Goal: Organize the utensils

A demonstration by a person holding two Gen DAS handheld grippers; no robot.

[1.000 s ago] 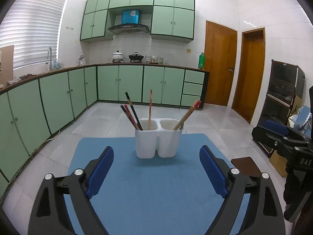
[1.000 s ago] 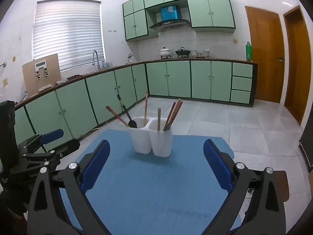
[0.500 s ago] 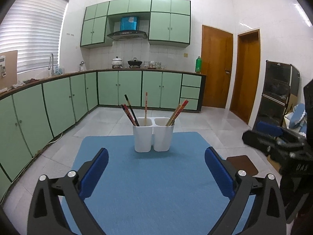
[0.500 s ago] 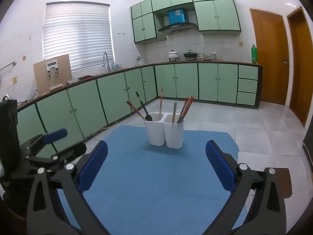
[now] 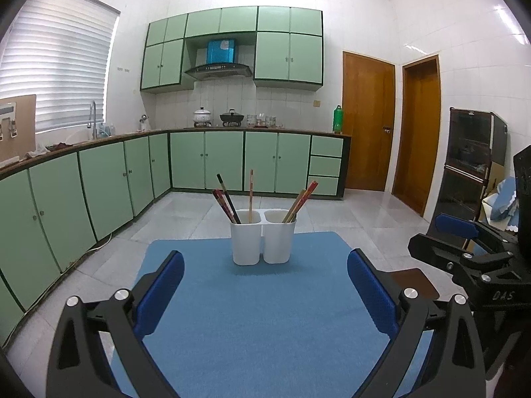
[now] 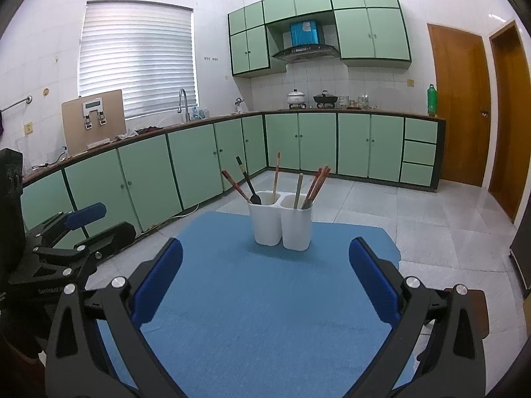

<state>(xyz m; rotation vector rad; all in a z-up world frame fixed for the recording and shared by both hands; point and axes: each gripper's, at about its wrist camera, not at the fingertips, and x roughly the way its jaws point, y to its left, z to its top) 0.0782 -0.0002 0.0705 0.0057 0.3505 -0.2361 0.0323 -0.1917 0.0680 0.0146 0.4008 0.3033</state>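
Note:
A white two-compartment utensil holder [image 5: 263, 240] stands at the far side of a blue mat [image 5: 259, 315]; it also shows in the right wrist view [image 6: 282, 224]. Chopsticks and a black spoon [image 6: 254, 195] stand in its left cup, several chopsticks [image 6: 315, 184] in its right cup. My left gripper [image 5: 264, 285] is open and empty, well short of the holder. My right gripper [image 6: 265, 280] is open and empty too. Each gripper shows at the side of the other's view: the right gripper [image 5: 464, 248] and the left gripper [image 6: 66, 232].
The mat lies on a small table with a brown corner [image 5: 415, 282] at the right. Green kitchen cabinets [image 5: 205, 162] run along the back and left. Two wooden doors [image 5: 368, 126] and a dark cabinet [image 5: 471, 165] stand at the right.
Both grippers have pulled back and risen, so the holder looks smaller and farther. Both stay open and empty.

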